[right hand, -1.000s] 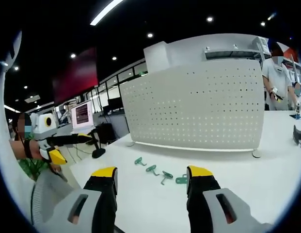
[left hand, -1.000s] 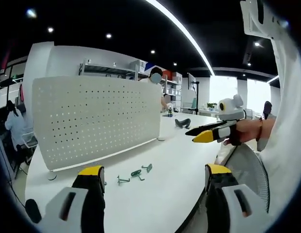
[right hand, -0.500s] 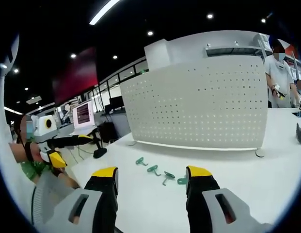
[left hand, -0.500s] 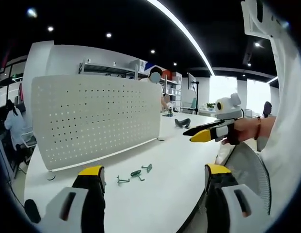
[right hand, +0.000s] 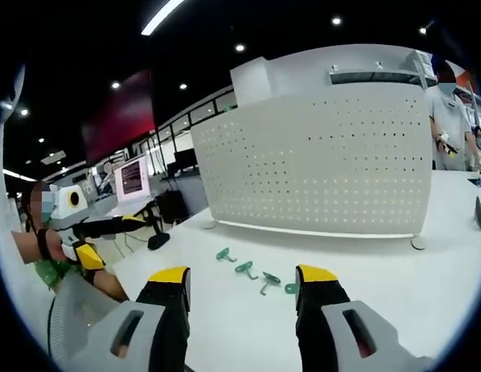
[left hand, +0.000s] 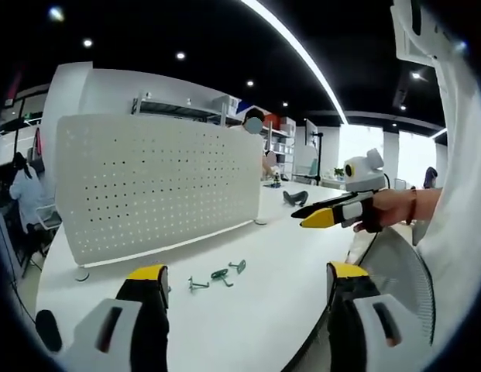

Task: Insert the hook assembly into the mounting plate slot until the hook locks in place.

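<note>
Nothing much has moved: both grippers, left (left hand: 240, 291) and right (right hand: 242, 291), hang wide open and empty, hooks (right hand: 259, 276) lie in a row on the table (right hand: 395, 294) just ahead, nearer the right one, before the board (right hand: 317, 167).

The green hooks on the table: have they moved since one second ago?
No. The hooks lie in the same row before the pegboard; only the view shifted slightly.

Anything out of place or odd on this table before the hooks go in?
Nothing stands out. The perforated white panel stands upright on the table, and the green hooks lie loose in a row before it. Both claws, left and right, are open and empty.
</note>
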Demonstrator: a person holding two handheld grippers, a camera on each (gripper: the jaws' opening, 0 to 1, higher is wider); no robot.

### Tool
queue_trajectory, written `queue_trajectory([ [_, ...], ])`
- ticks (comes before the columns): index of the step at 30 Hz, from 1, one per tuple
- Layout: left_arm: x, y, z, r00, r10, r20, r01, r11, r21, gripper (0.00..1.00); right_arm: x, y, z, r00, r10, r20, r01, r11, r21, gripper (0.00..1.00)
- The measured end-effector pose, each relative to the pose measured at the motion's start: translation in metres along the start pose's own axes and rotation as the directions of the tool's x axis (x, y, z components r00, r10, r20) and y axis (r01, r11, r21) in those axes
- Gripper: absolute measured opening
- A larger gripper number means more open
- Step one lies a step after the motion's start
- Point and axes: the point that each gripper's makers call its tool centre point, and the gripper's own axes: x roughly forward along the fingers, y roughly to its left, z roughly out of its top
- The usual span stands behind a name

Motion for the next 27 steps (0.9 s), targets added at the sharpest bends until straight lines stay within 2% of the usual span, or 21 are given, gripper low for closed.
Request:
queue_trajectory([
  [9, 0.007, 0.011, -0.010, 0.999, 0.008, -0.032, -0.008, 1.000, -0.022, 0.81, -0.004, 0.000, 0.000, 1.000, -0.016, 0.008, 0.016, 1.000, 0.009, 0.55],
  [16, 0.012, 0.019, -0.025, 0.996, 0.009, -0.085, -0.011, 1.000, -0.026, 0.79, -0.007, 0.000, 0.000, 1.000, -0.018, 0.008, 0.017, 1.000, 0.012, 0.55],
  [18, 0.013, 0.022, -0.026, 0.996, 0.013, -0.085, -0.016, 0.999, -0.035, 0.78, -0.007, -0.001, 0.000, 1.000, -0.015, 0.008, 0.015, 1.000, 0.012, 0.55],
  [22, 0.014, 0.030, -0.037, 0.989, 0.047, -0.139, -0.057, 0.996, -0.069, 0.74, -0.007, 0.000, 0.000, 1.000, -0.010, 0.006, 0.010, 1.000, 0.010, 0.55],
  [27, 0.015, 0.040, -0.044, 0.986, 0.069, -0.150, -0.084, 0.992, -0.098, 0.73, -0.006, -0.001, -0.001, 1.000, -0.006, 0.000, 0.006, 1.000, 0.014, 0.55],
])
